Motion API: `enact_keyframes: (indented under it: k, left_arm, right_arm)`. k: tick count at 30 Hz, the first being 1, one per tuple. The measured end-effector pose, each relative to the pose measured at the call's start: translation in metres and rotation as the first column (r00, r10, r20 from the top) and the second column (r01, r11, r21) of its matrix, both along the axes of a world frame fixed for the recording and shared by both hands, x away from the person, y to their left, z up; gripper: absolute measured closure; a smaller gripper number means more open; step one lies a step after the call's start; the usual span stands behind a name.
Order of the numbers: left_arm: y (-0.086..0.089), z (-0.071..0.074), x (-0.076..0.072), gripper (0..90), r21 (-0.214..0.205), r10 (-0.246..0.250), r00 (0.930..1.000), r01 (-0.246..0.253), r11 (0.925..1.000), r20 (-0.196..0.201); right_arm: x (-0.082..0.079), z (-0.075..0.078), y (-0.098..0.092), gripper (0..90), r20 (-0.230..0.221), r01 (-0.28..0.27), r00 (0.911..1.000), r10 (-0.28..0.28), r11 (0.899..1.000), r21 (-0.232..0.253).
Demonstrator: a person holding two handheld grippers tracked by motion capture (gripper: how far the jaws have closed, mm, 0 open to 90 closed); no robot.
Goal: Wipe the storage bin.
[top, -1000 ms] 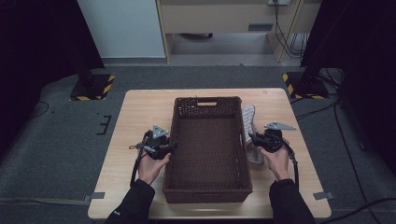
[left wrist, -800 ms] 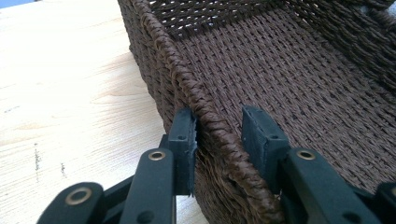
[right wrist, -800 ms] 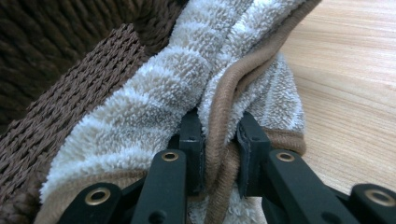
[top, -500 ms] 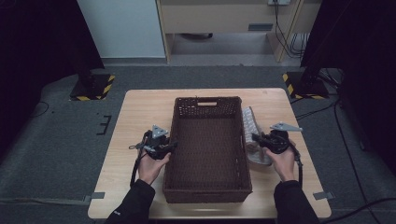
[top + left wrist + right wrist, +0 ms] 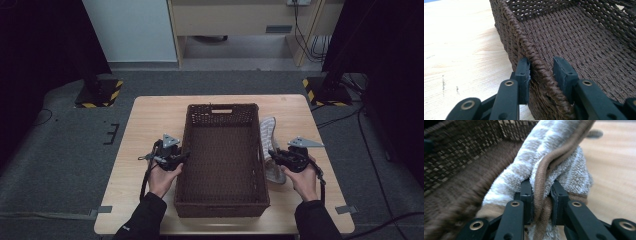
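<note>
A dark brown wicker basket (image 5: 186,131) stands in the middle of the wooden table (image 5: 150,120). My left gripper (image 5: 183,156) sits at its left wall. In the left gripper view my left gripper (image 5: 541,72) straddles the braided rim (image 5: 516,27): the outer pad touches the weave and the inner pad stands a sliver off it. A beige and white striped towel (image 5: 267,132) lies along the basket's right side. My right gripper (image 5: 273,156) is shut on its near end. In the right gripper view my right gripper (image 5: 541,192) pinches the towel's (image 5: 554,152) brown hem beside the basket (image 5: 461,147).
The table's right edge (image 5: 325,150) lies close to my right hand. Bare wood shows left of the basket (image 5: 456,50). Two stands with yellow-black bases (image 5: 100,92) (image 5: 327,90) flank the table's far corners on the grey floor.
My right gripper has shifted slightly toward the near right with the towel's end in it. The left gripper has stayed at the basket's rim.
</note>
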State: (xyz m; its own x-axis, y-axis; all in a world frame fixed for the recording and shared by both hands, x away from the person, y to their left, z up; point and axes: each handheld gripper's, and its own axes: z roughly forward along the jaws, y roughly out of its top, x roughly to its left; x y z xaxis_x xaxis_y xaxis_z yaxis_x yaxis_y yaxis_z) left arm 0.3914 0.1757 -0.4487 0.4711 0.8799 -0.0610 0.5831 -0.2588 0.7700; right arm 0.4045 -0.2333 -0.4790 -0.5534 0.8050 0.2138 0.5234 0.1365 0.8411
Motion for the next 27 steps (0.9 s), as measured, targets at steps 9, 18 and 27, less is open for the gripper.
enact_keyframes:
  k: [9,18,27]
  left_arm:
    - [-0.002,0.002,0.009,68.1,0.034,0.007,1.0,-0.007,0.9994,-0.005]
    - [-0.003,0.003,0.018,68.3,0.055,0.005,0.9999,-0.004,0.9985,-0.01]
    - [-0.003,0.004,0.023,68.4,0.061,0.005,0.9999,-0.004,0.9981,-0.012]
  right_arm:
    - [0.012,-0.027,0.011,76.0,-0.087,0.014,0.9958,-0.027,0.99,-0.141]
    - [-0.014,0.037,-0.026,76.1,0.087,0.057,0.9946,-0.057,0.998,0.006]
    - [-0.023,0.03,-0.01,76.0,0.035,-0.043,0.9984,0.043,0.999,-0.012]
